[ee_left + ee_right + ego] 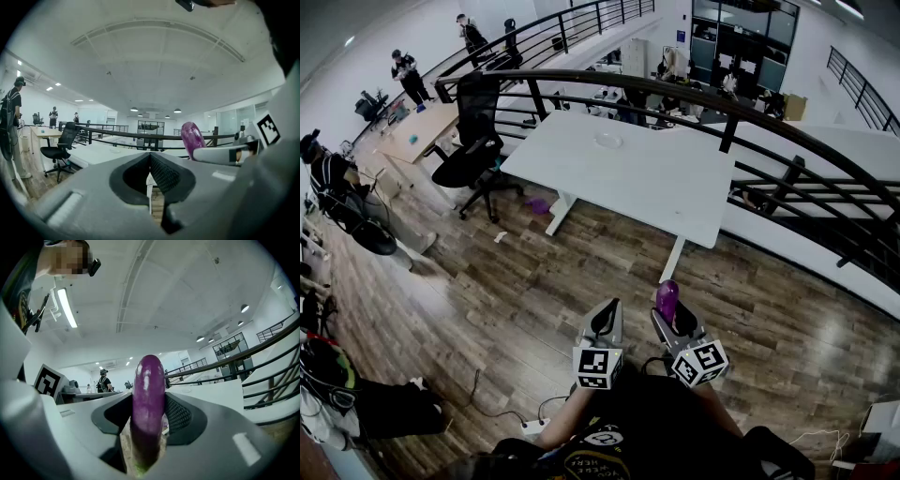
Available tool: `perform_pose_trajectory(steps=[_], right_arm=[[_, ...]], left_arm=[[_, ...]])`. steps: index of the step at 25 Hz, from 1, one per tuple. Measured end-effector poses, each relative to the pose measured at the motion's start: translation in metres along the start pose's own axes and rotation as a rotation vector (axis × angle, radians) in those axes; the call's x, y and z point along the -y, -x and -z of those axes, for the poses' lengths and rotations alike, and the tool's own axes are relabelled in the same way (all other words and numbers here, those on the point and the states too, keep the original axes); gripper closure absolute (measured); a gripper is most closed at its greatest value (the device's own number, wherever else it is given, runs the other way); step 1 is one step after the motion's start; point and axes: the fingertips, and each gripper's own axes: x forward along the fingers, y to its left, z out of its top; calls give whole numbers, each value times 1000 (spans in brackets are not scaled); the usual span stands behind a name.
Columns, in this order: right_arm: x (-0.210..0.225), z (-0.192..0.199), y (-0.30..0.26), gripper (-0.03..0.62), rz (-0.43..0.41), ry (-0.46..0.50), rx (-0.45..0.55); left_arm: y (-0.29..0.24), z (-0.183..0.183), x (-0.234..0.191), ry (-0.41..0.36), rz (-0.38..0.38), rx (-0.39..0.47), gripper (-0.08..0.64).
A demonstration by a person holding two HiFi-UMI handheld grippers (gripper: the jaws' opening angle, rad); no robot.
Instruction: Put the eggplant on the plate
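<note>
One purple eggplant [149, 404] upright, clamped by jaws of your right gripper [672, 317], one white plate [608, 141] on white tabletop [661, 192], left gripper [150, 158] level, jaws together.

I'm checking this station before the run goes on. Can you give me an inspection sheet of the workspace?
Surface: white table, bare except the plate.
Job's things: eggplant upright in the right gripper; plate looks empty.
Clutter: small purple item on the floor under the table.
Grippers: right gripper shut on the eggplant; left gripper shut, nothing between its jaws.
Cables: cable and power strip on the floor near the person.
Surroundings: black railing, office chair, people far off.
</note>
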Motion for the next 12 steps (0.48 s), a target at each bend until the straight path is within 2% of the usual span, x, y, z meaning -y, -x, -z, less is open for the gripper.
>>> perform_pose_trajectory(steps=[12], right_arm=[[-5, 1, -4, 373, -4, 12, 0]], left_arm=[[2, 1, -6, 3, -1, 2, 554]])
